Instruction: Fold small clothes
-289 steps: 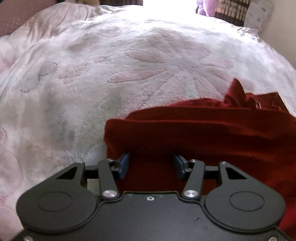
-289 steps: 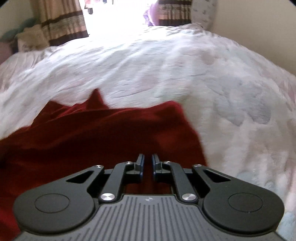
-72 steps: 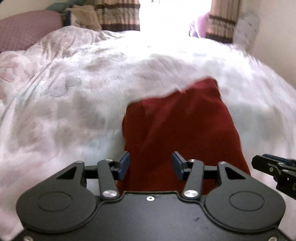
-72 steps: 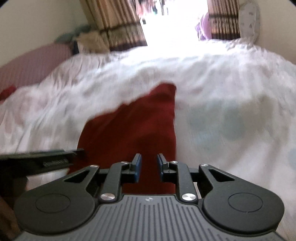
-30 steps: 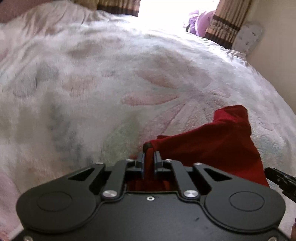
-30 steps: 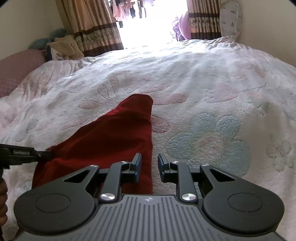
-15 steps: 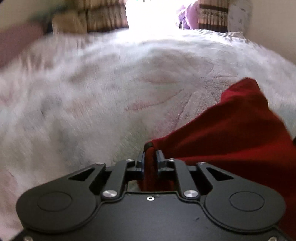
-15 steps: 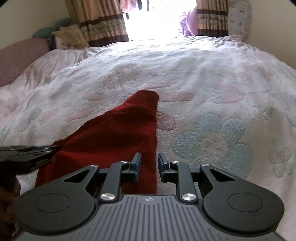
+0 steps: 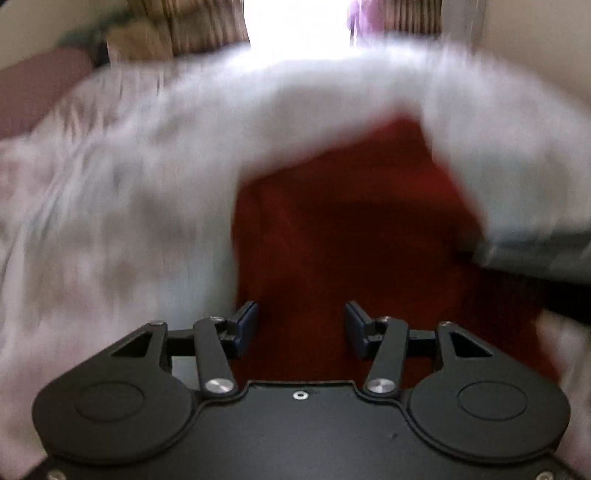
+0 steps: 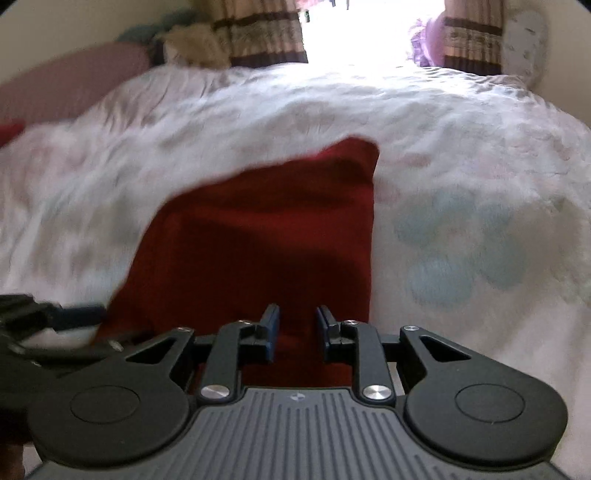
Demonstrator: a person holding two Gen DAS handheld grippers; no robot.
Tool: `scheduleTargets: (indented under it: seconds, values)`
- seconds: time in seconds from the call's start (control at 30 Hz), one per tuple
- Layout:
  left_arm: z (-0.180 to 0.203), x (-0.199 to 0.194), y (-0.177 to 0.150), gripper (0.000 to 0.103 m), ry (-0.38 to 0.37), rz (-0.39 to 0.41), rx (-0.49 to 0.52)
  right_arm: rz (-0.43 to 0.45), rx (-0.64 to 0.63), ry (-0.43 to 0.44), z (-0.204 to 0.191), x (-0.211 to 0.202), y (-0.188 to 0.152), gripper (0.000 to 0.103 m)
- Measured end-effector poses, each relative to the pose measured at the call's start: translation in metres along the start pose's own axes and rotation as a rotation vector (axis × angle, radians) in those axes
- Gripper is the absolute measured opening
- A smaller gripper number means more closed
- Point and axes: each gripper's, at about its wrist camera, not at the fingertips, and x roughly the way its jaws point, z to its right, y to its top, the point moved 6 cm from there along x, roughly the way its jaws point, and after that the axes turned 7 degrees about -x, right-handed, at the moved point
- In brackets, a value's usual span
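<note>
A dark red garment (image 9: 347, 236) (image 10: 258, 236) lies folded into a narrow strip on the white floral bedspread (image 9: 110, 206) (image 10: 461, 192). In the blurred left wrist view, my left gripper (image 9: 300, 325) stands open just above the strip's near end, with nothing between its fingers. My right gripper (image 10: 295, 326) is open too, hovering over the near right part of the garment. The left gripper's fingers (image 10: 70, 315) show at the left edge of the right wrist view, beside the cloth's near left corner. A blurred grey shape (image 9: 535, 254), apparently the right gripper, crosses the right side of the left wrist view.
Striped curtains (image 10: 258, 33) frame a bright window at the back. A mauve pillow (image 10: 66, 77) and piled cloth (image 10: 188, 44) lie at the far left, a patterned cushion (image 10: 524, 37) at the far right. A wall (image 9: 535, 55) runs along the bed's right side.
My left gripper has let go of the garment's corner and stands open. The red cloth now lies flat as a narrower strip. Both cameras swung to face it more squarely.
</note>
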Motion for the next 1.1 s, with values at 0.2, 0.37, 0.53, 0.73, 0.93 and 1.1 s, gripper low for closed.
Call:
scheduleTargets:
  seconds: [0.2, 0.37, 0.53, 0.73, 0.93, 1.1]
  values:
    - [-0.003, -0.024, -0.041, 0.055, 0.016, -0.034, -0.008, -0.059, -0.057, 0.000, -0.005, -0.038, -0.046, 0.029]
    - [-0.010, -0.044, -0.048, 0.055, 0.022, -0.096, 0.011, -0.140, -0.060, 0.027, -0.003, -0.056, -0.040, 0.030]
    - [-0.027, -0.059, -0.024, 0.056, -0.032, -0.057, -0.014, -0.074, -0.058, 0.036, -0.002, -0.082, -0.010, 0.055]
    - [-0.064, -0.031, 0.016, 0.057, 0.060, -0.058, -0.150, -0.027, -0.113, -0.011, -0.002, -0.074, 0.010, 0.074]
    - [-0.081, 0.002, 0.047, 0.062, -0.102, -0.055, -0.305, -0.034, -0.133, 0.005, 0.008, -0.054, 0.021, 0.083]
    - [-0.075, 0.057, 0.052, 0.064, -0.189, -0.183, -0.360, -0.081, -0.049, 0.008, 0.030, -0.024, 0.022, 0.083]
